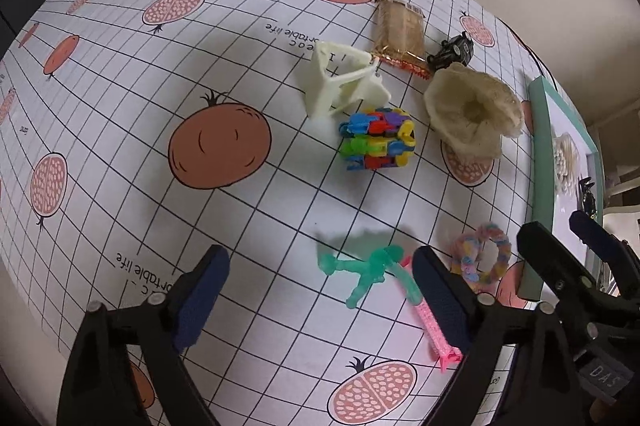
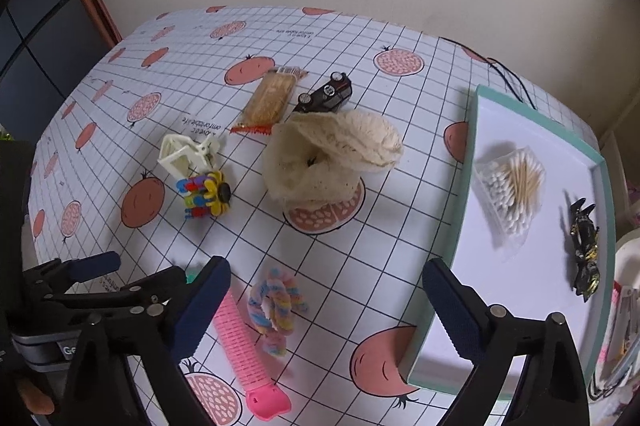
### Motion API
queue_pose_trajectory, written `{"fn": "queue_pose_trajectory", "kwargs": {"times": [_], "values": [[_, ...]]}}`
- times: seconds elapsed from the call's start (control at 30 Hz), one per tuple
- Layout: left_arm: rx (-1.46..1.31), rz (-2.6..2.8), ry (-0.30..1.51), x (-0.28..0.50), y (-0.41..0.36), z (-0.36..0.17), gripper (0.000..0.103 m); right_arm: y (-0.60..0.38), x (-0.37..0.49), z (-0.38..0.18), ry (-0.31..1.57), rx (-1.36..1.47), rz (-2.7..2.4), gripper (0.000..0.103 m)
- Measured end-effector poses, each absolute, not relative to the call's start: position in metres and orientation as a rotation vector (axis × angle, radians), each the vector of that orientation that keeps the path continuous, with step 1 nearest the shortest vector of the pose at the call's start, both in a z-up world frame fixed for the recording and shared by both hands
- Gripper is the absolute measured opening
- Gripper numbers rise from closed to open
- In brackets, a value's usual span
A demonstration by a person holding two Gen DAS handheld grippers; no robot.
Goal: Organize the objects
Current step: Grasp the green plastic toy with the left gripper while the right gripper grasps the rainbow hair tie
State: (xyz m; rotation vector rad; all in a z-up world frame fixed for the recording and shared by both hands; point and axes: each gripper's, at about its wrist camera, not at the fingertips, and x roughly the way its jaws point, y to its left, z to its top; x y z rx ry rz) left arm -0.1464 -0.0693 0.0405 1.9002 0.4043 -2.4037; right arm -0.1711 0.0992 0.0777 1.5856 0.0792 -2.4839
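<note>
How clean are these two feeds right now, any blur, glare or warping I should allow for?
Left wrist view: heavy fisheye bending of the tablecloth grid; the green figure looks smeared and throws a soft shadow. Right wrist view: sharper; the tray edges bow; no harsh glare, dark vignette at the corners.

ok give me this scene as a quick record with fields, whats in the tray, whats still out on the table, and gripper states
surface: table with a pomegranate-print grid cloth
tray: cotton swabs, black-and-gold toy
loose, far: snack pack, toy car, cream knit hat, white clip, colourful block toy
loose, near: pink comb, pastel scrunchie, green figure
left gripper: open, holding nothing
right gripper: open, holding nothing
</note>
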Motion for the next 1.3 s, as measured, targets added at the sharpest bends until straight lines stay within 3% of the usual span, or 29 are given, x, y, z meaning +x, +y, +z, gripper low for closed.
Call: {"fn": "queue_pose_trajectory", "kwargs": {"times": [0.13,0.2,0.4,0.8,1.3], "values": [[1.919,-2.391,0.407,-0.146,-0.068,0.038,0.086,0.098,-0.171,0.073,0.094,1.607,-2.466,0.090],[1.933,-2.390,0.411,-0.146,-0.067,0.037,0.077,0.097,-0.171,0.070,0.103,1.621,-2.455,0.090],[1.935,-2.394,0.427,-0.145,-0.064,0.038,0.066,0.098,-0.171,0.066,0.107,1.646,-2.440,0.089],[1.980,-2.387,0.508,-0.142,-0.064,0.036,0.043,0.088,-0.170,0.054,0.166,1.680,-2.392,0.076],[1.994,-2.395,0.501,-0.141,-0.056,0.033,0.040,0.087,-0.168,0.048,0.143,1.709,-2.343,0.039]]}}
